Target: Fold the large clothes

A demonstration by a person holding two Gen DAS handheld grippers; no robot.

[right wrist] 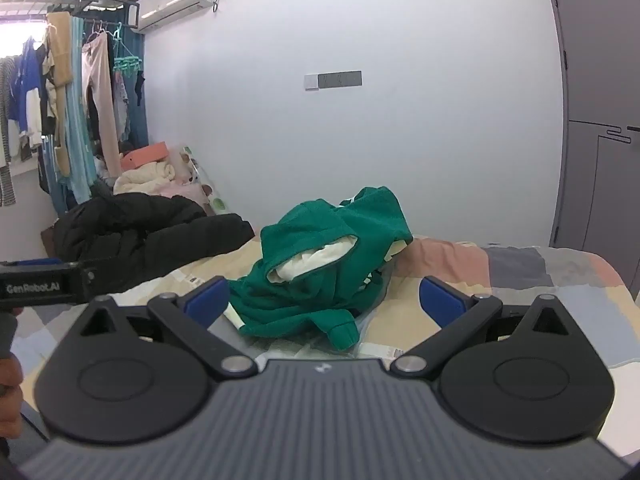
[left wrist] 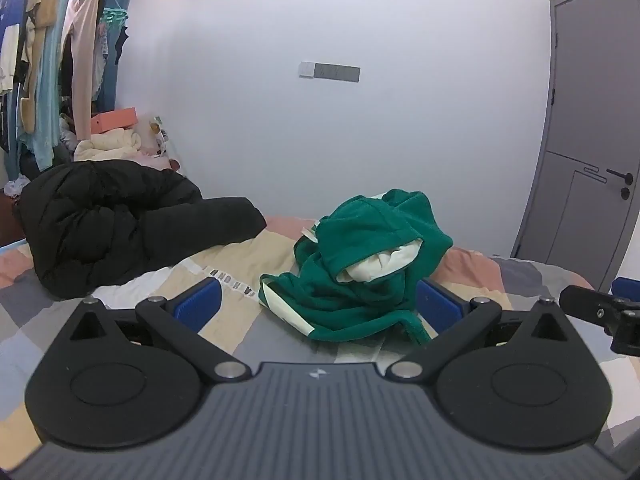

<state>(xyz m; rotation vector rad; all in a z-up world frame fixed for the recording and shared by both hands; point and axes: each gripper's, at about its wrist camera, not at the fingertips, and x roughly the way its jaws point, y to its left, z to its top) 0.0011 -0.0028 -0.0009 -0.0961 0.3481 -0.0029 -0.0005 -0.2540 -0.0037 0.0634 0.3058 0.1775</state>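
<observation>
- Left gripper (left wrist: 318,304): blue pads spread wide, nothing between them but air; the hoodie (left wrist: 360,264) lies crumpled just beyond, on the bed (left wrist: 240,264).
- Right gripper (right wrist: 326,300): jaws likewise wide apart, empty; a green cuff points toward it.
- Hoodie: green, cream lining showing in the hood.
- Black coat (left wrist: 120,224) heaped to the left.
- Left view only: door handle (left wrist: 620,178). Right view only: a hand (right wrist: 10,376) at the left edge.

Grey door (left wrist: 584,152) on the right, air conditioner (right wrist: 176,2) up top, packed clothes rack (left wrist: 52,60) past the bed's (right wrist: 520,276) far-left corner.
</observation>
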